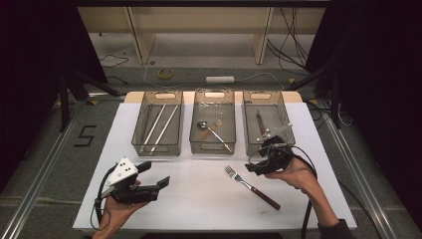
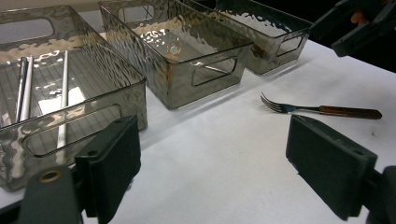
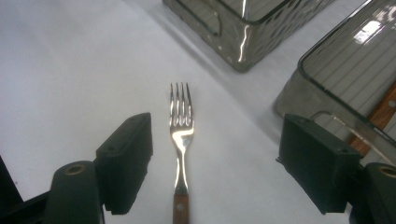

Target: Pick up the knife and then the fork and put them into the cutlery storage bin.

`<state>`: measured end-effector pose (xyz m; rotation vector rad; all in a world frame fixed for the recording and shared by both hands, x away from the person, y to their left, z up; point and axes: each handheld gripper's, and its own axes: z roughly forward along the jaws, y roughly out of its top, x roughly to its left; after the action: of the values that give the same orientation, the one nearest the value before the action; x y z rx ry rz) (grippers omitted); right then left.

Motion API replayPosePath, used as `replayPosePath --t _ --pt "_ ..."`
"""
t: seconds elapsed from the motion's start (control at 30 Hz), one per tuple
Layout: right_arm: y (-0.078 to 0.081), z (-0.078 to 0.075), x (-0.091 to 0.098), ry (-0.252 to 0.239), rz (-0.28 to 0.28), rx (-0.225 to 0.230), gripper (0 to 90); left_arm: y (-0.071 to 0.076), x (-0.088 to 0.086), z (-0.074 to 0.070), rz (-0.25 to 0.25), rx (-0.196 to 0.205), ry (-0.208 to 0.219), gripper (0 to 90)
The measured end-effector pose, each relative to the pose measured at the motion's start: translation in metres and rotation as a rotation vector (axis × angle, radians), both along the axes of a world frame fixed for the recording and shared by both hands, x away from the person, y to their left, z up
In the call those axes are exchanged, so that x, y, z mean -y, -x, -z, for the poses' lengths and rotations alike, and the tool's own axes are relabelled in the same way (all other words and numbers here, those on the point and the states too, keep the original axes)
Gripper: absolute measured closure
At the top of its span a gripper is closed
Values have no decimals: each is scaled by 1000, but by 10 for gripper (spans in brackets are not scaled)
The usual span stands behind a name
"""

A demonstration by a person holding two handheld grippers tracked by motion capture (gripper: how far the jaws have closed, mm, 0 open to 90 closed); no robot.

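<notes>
A fork (image 1: 251, 187) with a wooden handle lies on the white table, tines toward the bins. In the right gripper view the fork (image 3: 180, 135) lies lengthwise between the wide-apart jaws, nearer the left one, and neither pad touches it. My right gripper (image 1: 253, 168) hovers open just right of the tines, close to the right bin's front. My left gripper (image 1: 155, 174) stands open near the front left of the table with nothing between its jaws. From the left gripper (image 2: 212, 135) view, the fork (image 2: 322, 110) lies farther off at the right.
Three clear bins stand in a row at the back. The left bin (image 1: 157, 148) holds long metal sticks, the middle bin (image 1: 211, 148) a spoon and other utensils, the right bin (image 1: 250, 130) a wooden-handled utensil. The white tabletop (image 1: 199, 199) ends close behind my hands.
</notes>
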<state>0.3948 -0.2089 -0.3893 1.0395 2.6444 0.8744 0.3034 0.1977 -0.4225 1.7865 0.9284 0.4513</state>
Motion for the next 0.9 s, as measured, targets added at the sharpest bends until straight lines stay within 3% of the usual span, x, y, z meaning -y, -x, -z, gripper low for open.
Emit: replayPosePath --t 0.3,0.9 --pt "8 11 -3 73 -39 -42 284 0 0 0 0 -1 -2 174" --pt "26 41 -6 213 -71 -126 446 0 0 0 1 2 -4 174"
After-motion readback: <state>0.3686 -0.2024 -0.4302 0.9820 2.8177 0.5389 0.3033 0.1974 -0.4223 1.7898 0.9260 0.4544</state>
